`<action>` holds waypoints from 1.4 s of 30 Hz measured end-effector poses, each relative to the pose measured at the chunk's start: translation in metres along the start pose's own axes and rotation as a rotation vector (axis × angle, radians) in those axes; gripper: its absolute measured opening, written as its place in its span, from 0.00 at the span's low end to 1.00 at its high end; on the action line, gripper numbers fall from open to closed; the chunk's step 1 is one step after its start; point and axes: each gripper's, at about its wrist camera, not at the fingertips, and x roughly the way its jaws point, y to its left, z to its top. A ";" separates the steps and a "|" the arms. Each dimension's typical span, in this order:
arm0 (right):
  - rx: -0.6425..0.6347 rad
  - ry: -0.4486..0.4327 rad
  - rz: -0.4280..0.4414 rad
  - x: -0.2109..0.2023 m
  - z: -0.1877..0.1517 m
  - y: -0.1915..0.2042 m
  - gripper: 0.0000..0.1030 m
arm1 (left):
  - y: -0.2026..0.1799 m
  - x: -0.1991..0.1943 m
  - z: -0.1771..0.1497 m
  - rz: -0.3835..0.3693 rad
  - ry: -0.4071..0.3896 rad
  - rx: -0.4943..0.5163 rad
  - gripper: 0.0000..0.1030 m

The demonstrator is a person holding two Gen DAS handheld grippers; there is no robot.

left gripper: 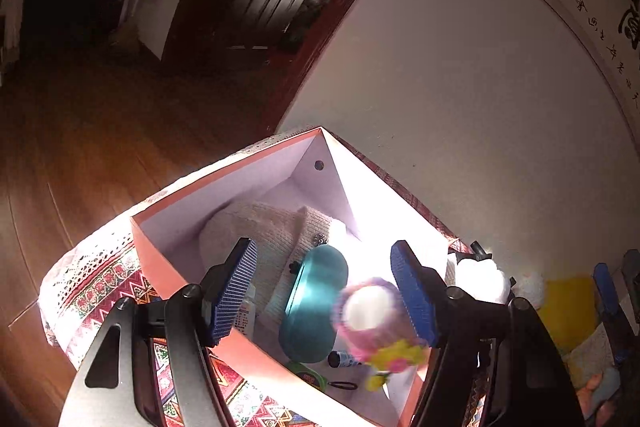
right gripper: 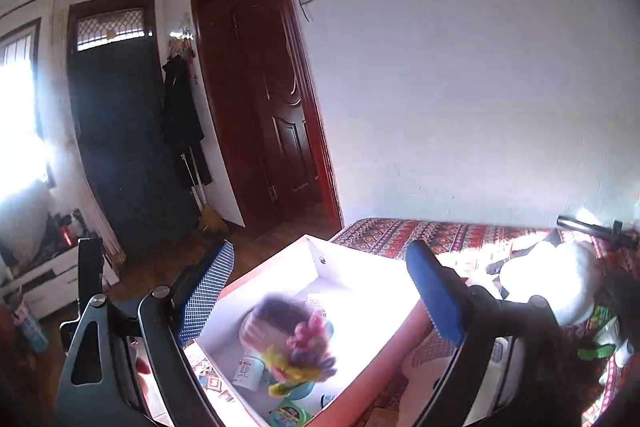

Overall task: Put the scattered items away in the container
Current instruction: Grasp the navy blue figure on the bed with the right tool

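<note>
Over the open box [left gripper: 256,171], both my left gripper [left gripper: 324,291] and right gripper [right gripper: 320,291] hang spread apart and empty, a blurred pink toy [left gripper: 370,311] mid-air above the teal case [left gripper: 316,303], so it may bounce out.

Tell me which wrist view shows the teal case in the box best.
Left wrist view: the teal case lies nearly whole beside the knitted hat. In the right wrist view the blurred pink toy hides all but a teal sliver.
</note>
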 end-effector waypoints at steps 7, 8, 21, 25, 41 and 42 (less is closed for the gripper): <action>0.110 -0.058 -0.112 -0.035 -0.012 -0.058 0.86 | -0.016 0.000 -0.004 0.002 -0.008 0.042 0.67; 0.147 -0.060 -0.137 -0.042 -0.016 -0.073 0.87 | -0.022 0.001 -0.006 -0.005 -0.003 0.056 0.67; 0.737 -0.107 -0.483 -0.168 -0.098 -0.297 0.87 | -0.176 0.027 -0.095 -0.128 0.101 0.440 0.67; 0.984 -0.068 -0.476 -0.189 -0.137 -0.357 0.87 | -0.222 0.047 -0.139 -0.162 0.175 0.542 0.67; 0.904 0.250 -0.802 -0.175 -0.204 -0.449 0.82 | -0.296 0.086 -0.227 -0.191 0.311 0.715 0.67; 0.913 0.248 -0.809 -0.176 -0.207 -0.454 0.81 | -0.296 0.088 -0.227 -0.190 0.315 0.713 0.67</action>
